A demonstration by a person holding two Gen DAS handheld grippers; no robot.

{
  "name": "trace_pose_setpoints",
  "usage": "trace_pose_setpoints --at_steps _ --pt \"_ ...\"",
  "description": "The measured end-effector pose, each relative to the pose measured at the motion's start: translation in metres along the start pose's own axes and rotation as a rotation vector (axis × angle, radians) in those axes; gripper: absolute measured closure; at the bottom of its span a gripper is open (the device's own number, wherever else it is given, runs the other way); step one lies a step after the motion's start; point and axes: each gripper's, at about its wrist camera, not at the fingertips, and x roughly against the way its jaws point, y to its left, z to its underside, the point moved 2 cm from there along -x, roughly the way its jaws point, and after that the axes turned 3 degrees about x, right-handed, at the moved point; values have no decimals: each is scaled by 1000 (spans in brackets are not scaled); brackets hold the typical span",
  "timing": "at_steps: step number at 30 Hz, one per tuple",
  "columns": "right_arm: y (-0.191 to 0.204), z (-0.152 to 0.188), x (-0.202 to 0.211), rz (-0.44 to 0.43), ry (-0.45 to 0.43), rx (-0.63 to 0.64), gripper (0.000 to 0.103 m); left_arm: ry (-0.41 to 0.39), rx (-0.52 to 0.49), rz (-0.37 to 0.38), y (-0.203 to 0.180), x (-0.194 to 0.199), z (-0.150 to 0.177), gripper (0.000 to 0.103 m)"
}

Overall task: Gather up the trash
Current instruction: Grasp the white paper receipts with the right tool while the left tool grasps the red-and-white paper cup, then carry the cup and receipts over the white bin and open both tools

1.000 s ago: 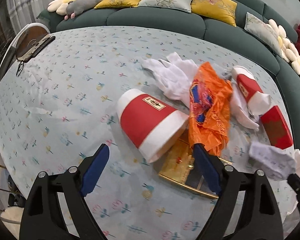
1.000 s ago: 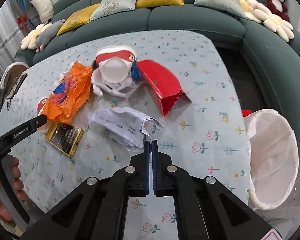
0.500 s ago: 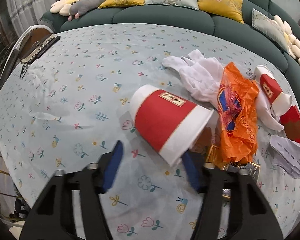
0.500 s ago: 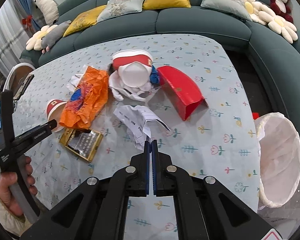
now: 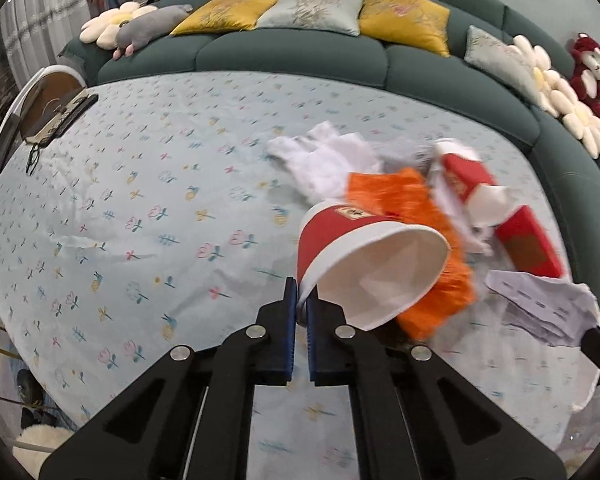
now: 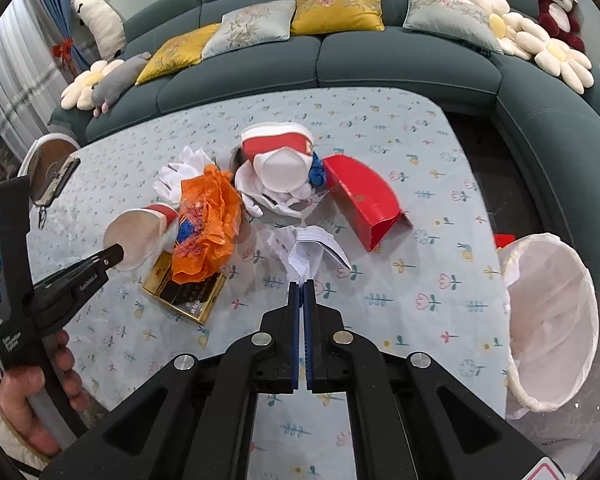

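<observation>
My left gripper (image 5: 301,292) is shut on the rim of a red and white paper cup (image 5: 364,256) and holds it off the table, mouth toward the camera. The cup also shows in the right wrist view (image 6: 134,234). My right gripper (image 6: 301,286) is shut on a crumpled white paper (image 6: 308,250) and lifts it; the paper also shows in the left wrist view (image 5: 540,308). On the table lie an orange plastic bag (image 6: 206,220), a gold box (image 6: 184,292), a second red and white cup (image 6: 278,156), white gloves (image 5: 328,160) and a red carton (image 6: 362,200).
A white-lined trash bin (image 6: 548,328) stands off the table's right edge. A teal sofa (image 6: 380,60) with cushions and plush toys curves round the back and right. A round stand with a dark device (image 5: 56,116) is at the table's far left.
My left gripper went from open around the lying cup to shut on its rim and raised it. My right gripper has lifted the crumpled paper up off the table.
</observation>
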Motion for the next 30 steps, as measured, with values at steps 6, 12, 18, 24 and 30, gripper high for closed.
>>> trace_pose_setpoints --at_steps 6,12,18,24,30 --pt "-19 5 31 11 -45 -30 101 -26 -48 68 -45 31 9 99" --pt "-52 16 62 47 -84 -75 101 -38 -137 134 -103 57 28 99" --pt "-101 37 88 99 -111 -144 101 -33 -237 199 -164 74 49 99" --pt "-150 60 105 157 -119 -206 101 -18 -330 255 -221 84 72 99" --pt "-197 79 114 212 -117 -269 101 6 -408 293 -270 87 93 99"
